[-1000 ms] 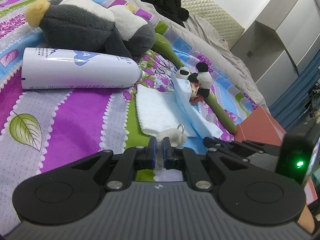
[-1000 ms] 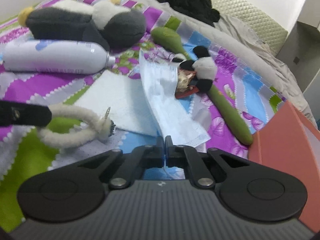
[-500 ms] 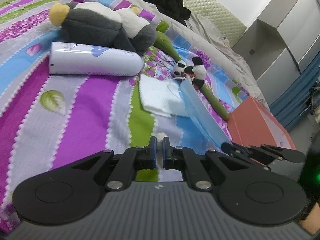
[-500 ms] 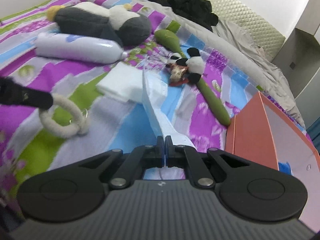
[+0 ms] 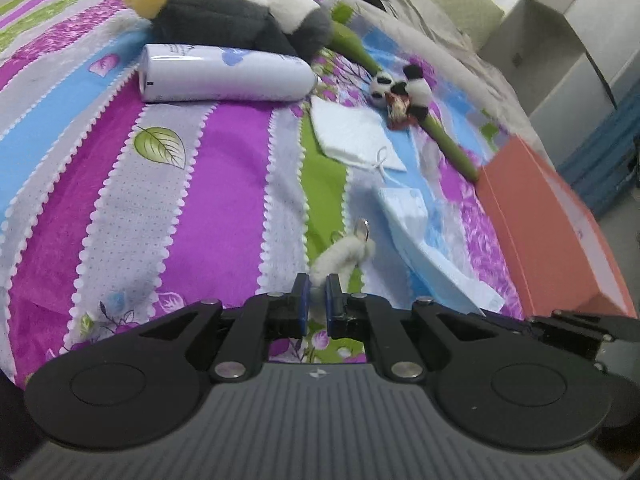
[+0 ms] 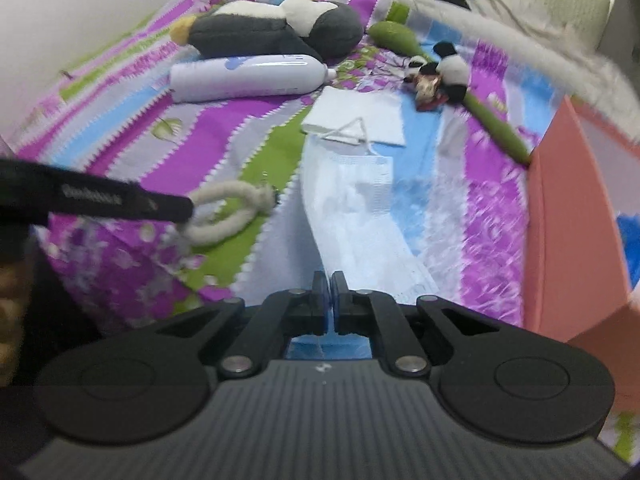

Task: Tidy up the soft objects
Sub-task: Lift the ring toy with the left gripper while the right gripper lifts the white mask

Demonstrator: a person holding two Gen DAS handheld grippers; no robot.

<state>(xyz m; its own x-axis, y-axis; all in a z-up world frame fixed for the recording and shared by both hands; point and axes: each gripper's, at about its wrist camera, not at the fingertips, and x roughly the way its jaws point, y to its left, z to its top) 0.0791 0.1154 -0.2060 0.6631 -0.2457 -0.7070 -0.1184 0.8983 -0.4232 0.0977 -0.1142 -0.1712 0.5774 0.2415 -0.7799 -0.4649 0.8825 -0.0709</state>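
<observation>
Left gripper [image 5: 316, 294]: pitched downward, its two black fingers [image 5: 301, 300] nearly together, blue pads pinching the near end of a white fuzzy loop [image 5: 340, 254]. In the right wrist view the same gripper enters from the left edge as a dark bar, with the loop hanging off its tip.

Right gripper [image 6: 330, 300]: also pitched downward, fingers [image 6: 320, 304] drawn close with only a thin slit between the pads, clamped on the near edge of a pale blue face mask [image 6: 352, 220]. Its black linkage arms fold inward symmetrically.

A blurred part of the person's hand [image 6: 12, 300] shows at the left edge of the right wrist view.
</observation>
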